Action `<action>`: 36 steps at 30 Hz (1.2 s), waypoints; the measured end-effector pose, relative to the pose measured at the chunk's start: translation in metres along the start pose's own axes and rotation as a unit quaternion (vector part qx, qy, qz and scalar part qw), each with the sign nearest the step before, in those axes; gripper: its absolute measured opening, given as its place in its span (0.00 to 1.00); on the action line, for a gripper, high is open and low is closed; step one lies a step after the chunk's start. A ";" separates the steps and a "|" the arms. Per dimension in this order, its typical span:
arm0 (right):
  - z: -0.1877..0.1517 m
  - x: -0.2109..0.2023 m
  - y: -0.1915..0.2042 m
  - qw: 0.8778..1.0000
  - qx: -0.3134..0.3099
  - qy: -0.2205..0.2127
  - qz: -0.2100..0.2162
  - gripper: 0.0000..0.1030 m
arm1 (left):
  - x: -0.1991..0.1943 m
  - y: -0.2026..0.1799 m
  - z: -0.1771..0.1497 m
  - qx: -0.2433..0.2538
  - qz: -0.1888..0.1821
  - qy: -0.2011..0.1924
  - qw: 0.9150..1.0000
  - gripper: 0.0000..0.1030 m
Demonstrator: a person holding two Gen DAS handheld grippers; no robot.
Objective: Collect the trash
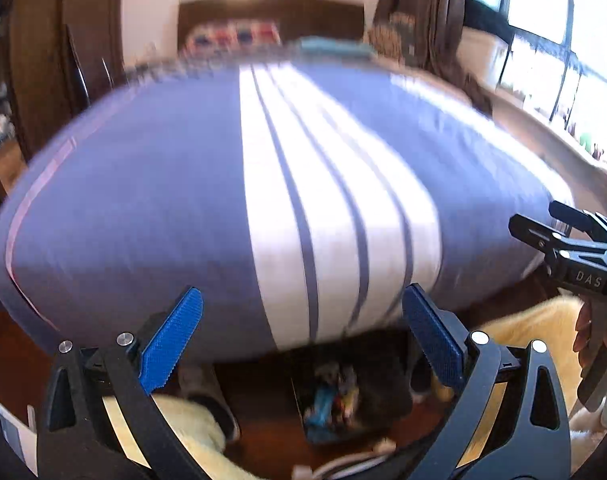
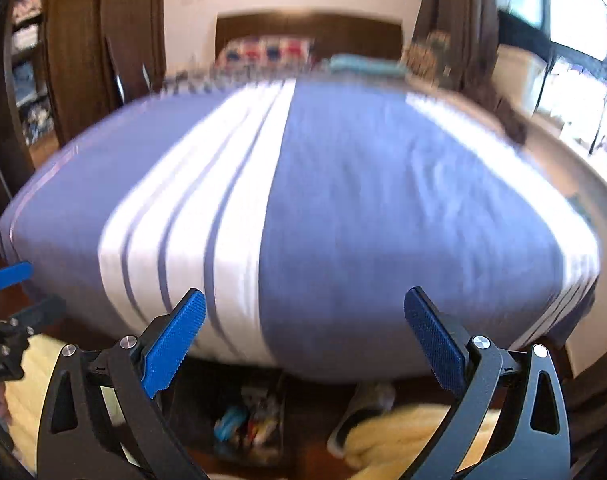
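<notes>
A dark bin (image 1: pixel 367 392) stands on the wooden floor at the foot of the bed, with colourful wrappers (image 1: pixel 331 400) inside it. The right wrist view shows the same bin (image 2: pixel 191 412) and wrappers (image 2: pixel 251 424), blurred. My left gripper (image 1: pixel 303 292) is open high above the bin, with nothing between its blue pads (image 1: pixel 175 340). My right gripper (image 2: pixel 304 293) is likewise open and empty. At the right edge of the left wrist view the right gripper (image 1: pixel 575 248) shows from the side, a hand on its handle. No trash shows on the bed.
A bed (image 1: pixel 143 200) with a blue cover and white stripes fills both views, with pillows and a dark headboard (image 1: pixel 271 12) at its far end. Cream fluffy trouser legs (image 2: pixel 403 428) and grey slippers (image 1: pixel 207 392) flank the bin. A window (image 1: pixel 543 40) lies to the right and dark cupboards (image 1: pixel 43 40) to the left.
</notes>
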State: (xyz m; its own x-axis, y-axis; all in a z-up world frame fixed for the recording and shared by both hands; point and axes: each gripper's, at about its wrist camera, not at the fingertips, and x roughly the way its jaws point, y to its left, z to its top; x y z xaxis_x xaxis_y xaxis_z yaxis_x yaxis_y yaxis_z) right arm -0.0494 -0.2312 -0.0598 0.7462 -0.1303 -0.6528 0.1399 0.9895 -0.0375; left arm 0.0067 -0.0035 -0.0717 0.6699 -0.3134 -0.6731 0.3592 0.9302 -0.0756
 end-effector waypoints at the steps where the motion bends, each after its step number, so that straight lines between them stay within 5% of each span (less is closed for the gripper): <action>1: 0.007 -0.009 -0.001 1.000 0.000 -0.016 0.000 0.97 | -0.008 -0.001 0.008 0.002 0.001 -0.013 1.000 0.92; 10: 0.055 -0.085 -0.004 0.989 0.005 -0.148 -0.003 0.97 | -0.073 -0.020 0.062 0.016 0.009 -0.124 0.992 0.92; 15: 0.057 -0.111 0.000 0.982 0.009 -0.187 -0.011 0.97 | -0.096 -0.030 0.063 0.019 0.016 -0.159 0.987 0.92; 24: 0.047 -0.128 0.001 0.979 0.018 -0.195 -0.055 0.97 | -0.114 -0.037 0.052 0.015 0.032 -0.177 0.984 0.92; 36: 0.042 -0.141 0.005 0.976 0.015 -0.212 -0.053 0.97 | -0.116 -0.037 0.052 0.014 0.034 -0.177 0.984 0.92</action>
State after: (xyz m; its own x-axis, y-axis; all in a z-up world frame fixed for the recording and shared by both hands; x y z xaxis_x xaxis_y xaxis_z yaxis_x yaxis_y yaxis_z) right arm -0.1265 -0.2105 0.0632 0.9281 -0.2519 -0.2741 0.2448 0.9677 -0.0605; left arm -0.0505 -0.0117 0.0473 0.8755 -0.3011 -0.3780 0.3191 0.9476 -0.0157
